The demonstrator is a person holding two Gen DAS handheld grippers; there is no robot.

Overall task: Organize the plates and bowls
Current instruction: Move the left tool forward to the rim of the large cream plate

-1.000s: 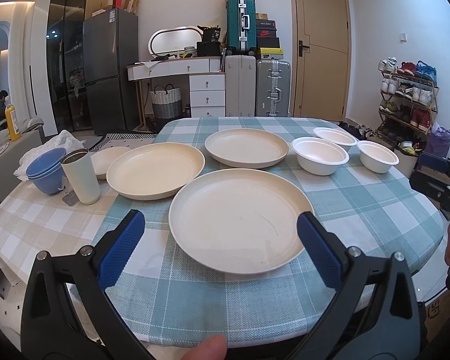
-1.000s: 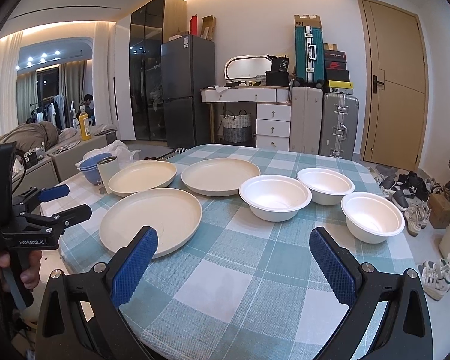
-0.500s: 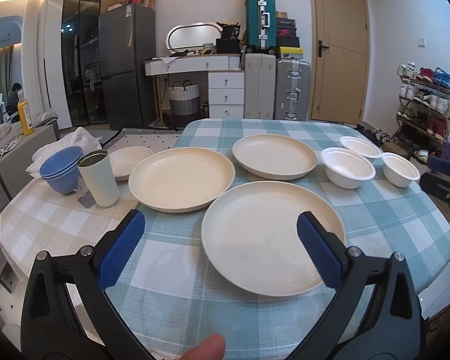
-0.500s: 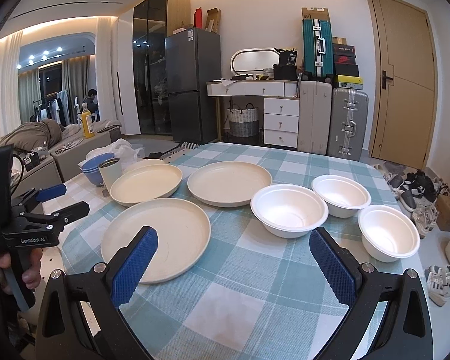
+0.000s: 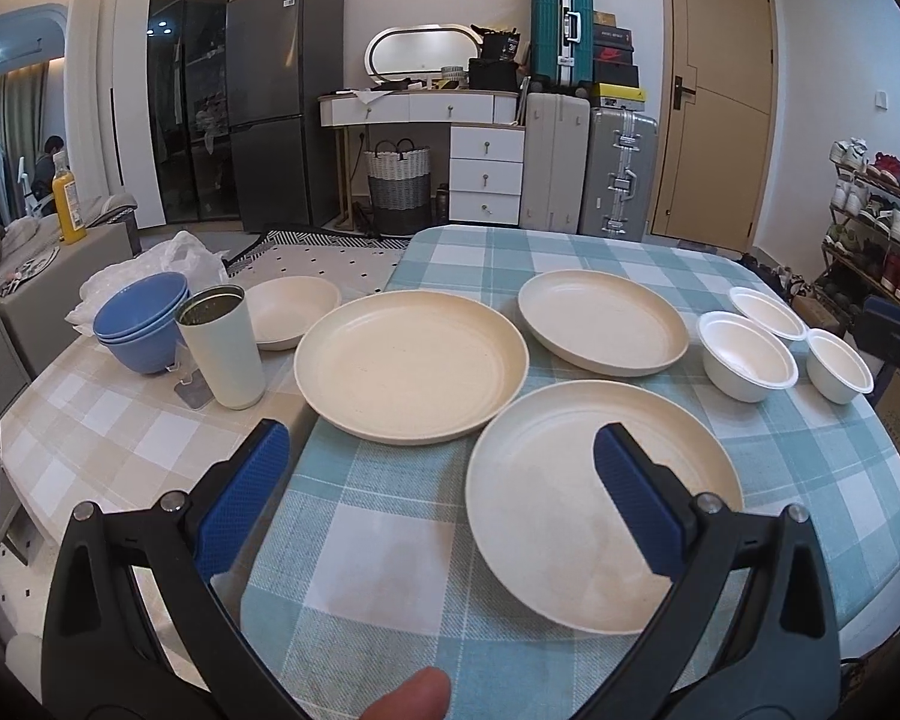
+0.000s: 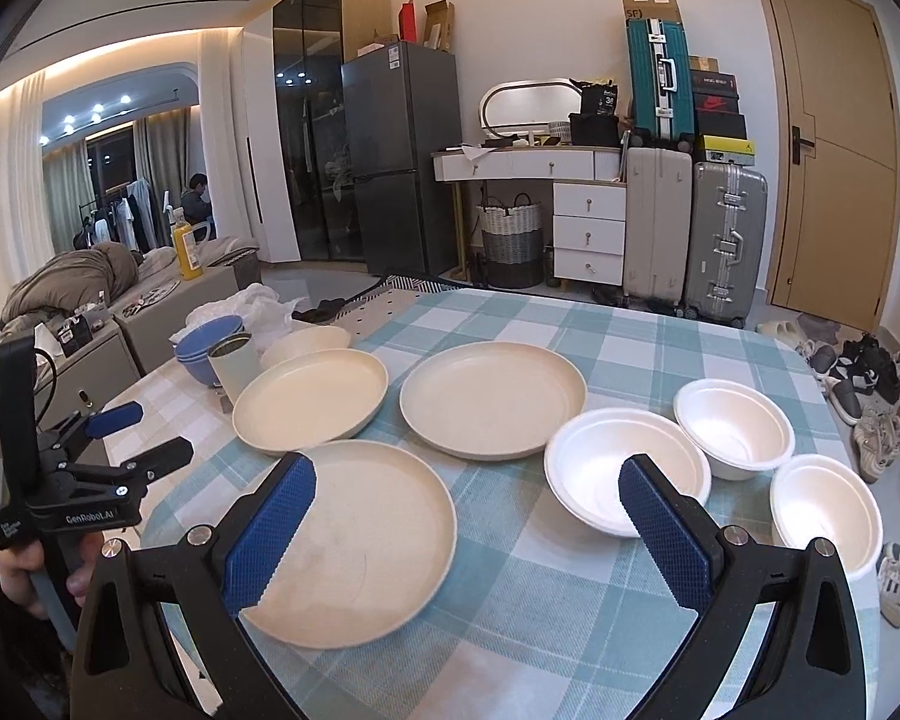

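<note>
Three cream plates lie on the checked tablecloth: a near plate [image 5: 600, 498] [image 6: 354, 540], a left plate [image 5: 411, 363] [image 6: 309, 396] and a far plate [image 5: 603, 327] [image 6: 492, 405]. Three white bowls [image 5: 747, 354] [image 6: 627, 471] sit to their right, a second bowl [image 6: 732, 426] and a third bowl [image 6: 828, 513] among them. My left gripper [image 5: 438, 498] hangs open over the table's near edge, left of the near plate. My right gripper [image 6: 465, 534] is open above the cloth between the near plate and the nearest bowl. Neither holds anything.
A pale tumbler [image 5: 222, 348], stacked blue bowls [image 5: 141, 318] and a small cream dish [image 5: 291, 309] stand at the table's left end, with a plastic bag [image 5: 150, 264] behind. Shoes [image 6: 870, 396] lie on the floor right of the table.
Both views have swung left: the plates and bowls sit further right in the left wrist view. The right gripper has edged closer to the table. Both grippers stay open.
</note>
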